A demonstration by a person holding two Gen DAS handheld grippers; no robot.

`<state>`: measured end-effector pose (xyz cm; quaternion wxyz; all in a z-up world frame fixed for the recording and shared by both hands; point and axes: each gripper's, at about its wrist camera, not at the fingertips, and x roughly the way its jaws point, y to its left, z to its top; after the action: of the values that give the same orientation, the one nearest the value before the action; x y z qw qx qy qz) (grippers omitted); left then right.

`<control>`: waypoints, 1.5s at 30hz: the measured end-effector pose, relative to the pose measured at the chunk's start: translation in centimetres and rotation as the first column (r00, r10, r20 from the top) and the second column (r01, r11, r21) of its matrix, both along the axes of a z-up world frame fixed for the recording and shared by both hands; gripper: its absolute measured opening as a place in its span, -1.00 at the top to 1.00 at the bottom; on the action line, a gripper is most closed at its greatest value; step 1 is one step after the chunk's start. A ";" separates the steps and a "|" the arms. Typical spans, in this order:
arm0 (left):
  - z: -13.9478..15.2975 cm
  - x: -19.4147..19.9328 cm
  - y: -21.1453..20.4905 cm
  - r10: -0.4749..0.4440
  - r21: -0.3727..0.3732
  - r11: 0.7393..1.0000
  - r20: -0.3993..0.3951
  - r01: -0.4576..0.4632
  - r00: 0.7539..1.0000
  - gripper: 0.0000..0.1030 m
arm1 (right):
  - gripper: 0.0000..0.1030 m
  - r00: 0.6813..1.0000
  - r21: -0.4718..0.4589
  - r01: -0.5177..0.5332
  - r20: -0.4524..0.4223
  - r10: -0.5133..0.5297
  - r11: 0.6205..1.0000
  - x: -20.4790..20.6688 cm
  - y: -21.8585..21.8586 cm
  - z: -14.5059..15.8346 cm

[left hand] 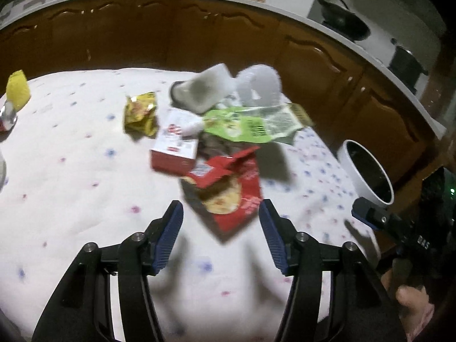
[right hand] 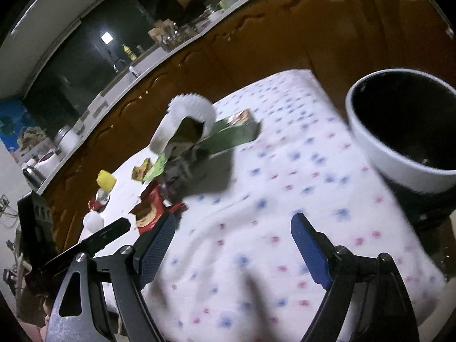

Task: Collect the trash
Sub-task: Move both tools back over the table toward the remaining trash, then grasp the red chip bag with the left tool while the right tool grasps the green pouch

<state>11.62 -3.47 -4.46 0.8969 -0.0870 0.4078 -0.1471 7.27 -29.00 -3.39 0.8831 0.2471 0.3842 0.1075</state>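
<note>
Trash lies in a pile on a white dotted tablecloth (left hand: 71, 171): a red snack packet (left hand: 228, 191), a red-and-white box (left hand: 175, 148), a green wrapper (left hand: 256, 122), a yellow-gold wrapper (left hand: 141, 114) and white paper cups (left hand: 259, 85). My left gripper (left hand: 221, 239) is open and empty, just short of the red packet. My right gripper (right hand: 230, 245) is open and empty over the cloth, right of the pile (right hand: 185, 142). A white bin with a black inside (right hand: 407, 131) stands at the table's right edge; it also shows in the left wrist view (left hand: 367, 171).
A yellow object (left hand: 18, 89) and a shiny red item (left hand: 7, 116) lie at the far left of the table. Brown wooden cabinets (left hand: 199, 40) run behind the table. The right gripper's finger (left hand: 370, 213) shows at the right of the left wrist view.
</note>
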 end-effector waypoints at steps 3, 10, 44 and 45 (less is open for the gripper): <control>-0.1 0.6 0.6 0.001 0.007 1.000 -0.003 -0.001 1.000 -0.10 | -0.65 1.000 0.032 -0.029 -0.004 0.029 0.999 0.7 1.2 -0.2; -0.2 1.9 0.9 -0.067 0.026 0.997 -0.011 0.068 0.998 -0.10 | -0.65 0.997 0.056 -0.070 0.010 0.070 0.996 3.6 3.6 0.2; 0.1 3.4 -1.1 -0.176 0.115 0.978 0.030 0.171 0.984 -0.10 | 0.12 0.991 -0.158 -0.127 -0.053 0.120 0.979 1.0 -3.5 1.6; 0.3 3.5 -1.1 -0.187 0.120 0.976 0.036 0.182 0.982 -0.10 | 0.09 0.986 -0.186 -0.164 -0.045 0.158 0.969 1.0 -3.5 1.9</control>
<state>15.12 -4.55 -4.18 0.8923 0.0068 0.4008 -0.2077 8.26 -32.54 -1.51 0.8851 0.1316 0.4246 0.1379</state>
